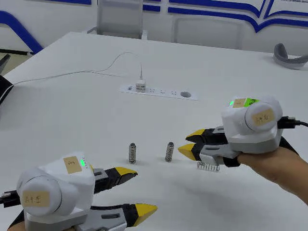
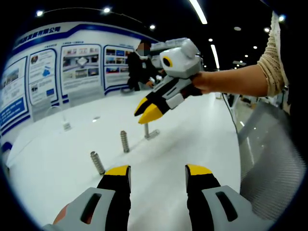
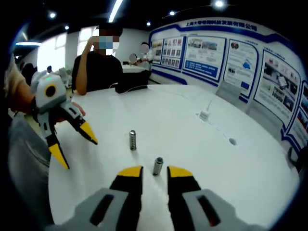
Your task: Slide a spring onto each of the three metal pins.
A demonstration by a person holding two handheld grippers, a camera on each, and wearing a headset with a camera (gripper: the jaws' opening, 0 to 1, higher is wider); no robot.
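first pin [image 1: 132, 153] and second pin [image 1: 169, 151] stand sprung on the bench [image 1: 72, 106]. third pin [image 2: 146, 129] looks bare. right tool [image 1: 188, 143] hovers over it, jaws slightly apart and empty, probably lining up. left tool [image 1: 144, 190] is wide apart, parked clear.

Bright even ceiling light, soft shadows, fisheye edges bent

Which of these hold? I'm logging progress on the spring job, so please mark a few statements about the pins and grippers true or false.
1. Two springs stand upright on the table. True.
2. The left gripper is shut on a spring. False: its jaws stand apart with nothing between them.
3. The third pin carries a spring. False: it looks bare in the left gripper view.
4. A white plug sits in the power strip. True.
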